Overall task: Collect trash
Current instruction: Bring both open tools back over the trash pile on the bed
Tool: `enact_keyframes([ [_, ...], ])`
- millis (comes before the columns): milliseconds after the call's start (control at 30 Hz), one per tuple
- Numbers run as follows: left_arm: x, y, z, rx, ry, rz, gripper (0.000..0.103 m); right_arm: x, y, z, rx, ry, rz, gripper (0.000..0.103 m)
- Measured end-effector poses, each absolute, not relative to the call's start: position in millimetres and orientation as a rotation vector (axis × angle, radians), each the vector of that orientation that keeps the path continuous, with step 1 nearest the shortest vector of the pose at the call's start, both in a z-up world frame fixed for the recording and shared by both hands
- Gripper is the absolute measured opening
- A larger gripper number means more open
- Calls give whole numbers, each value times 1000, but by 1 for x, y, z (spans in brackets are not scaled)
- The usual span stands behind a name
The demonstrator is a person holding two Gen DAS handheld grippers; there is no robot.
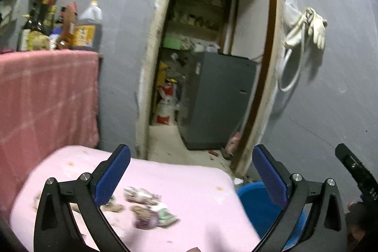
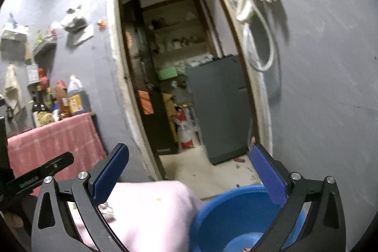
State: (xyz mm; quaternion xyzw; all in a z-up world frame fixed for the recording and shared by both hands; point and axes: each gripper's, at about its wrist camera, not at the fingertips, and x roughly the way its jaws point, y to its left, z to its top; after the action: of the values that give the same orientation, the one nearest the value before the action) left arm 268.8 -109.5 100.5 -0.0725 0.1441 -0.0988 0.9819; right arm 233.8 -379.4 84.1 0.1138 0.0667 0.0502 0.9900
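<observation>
Several crumpled wrappers [image 1: 151, 207] lie on a table with a pale pink cloth [image 1: 184, 178], low in the left wrist view. My left gripper [image 1: 191, 171] is open and empty, held above the wrappers. A blue bucket [image 1: 255, 204] stands on the floor right of the table; it also shows in the right wrist view [image 2: 231, 211]. My right gripper [image 2: 189, 169] is open and empty, above the table corner [image 2: 153, 204] and the bucket. A few wrappers [image 2: 106, 209] show by its left finger.
A table with a red cloth [image 1: 47, 96] holds bottles and a large jug [image 1: 88, 27] at the left. An open doorway [image 1: 208, 63] leads to a storeroom with a grey cabinet [image 1: 219, 98]. White gloves [image 1: 307, 25] hang on the grey wall.
</observation>
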Motion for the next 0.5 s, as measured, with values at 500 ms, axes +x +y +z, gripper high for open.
enact_keyframes([
  [500, 227, -5, 106, -74, 202, -49, 101, 221, -256, 101, 44, 22, 307, 103],
])
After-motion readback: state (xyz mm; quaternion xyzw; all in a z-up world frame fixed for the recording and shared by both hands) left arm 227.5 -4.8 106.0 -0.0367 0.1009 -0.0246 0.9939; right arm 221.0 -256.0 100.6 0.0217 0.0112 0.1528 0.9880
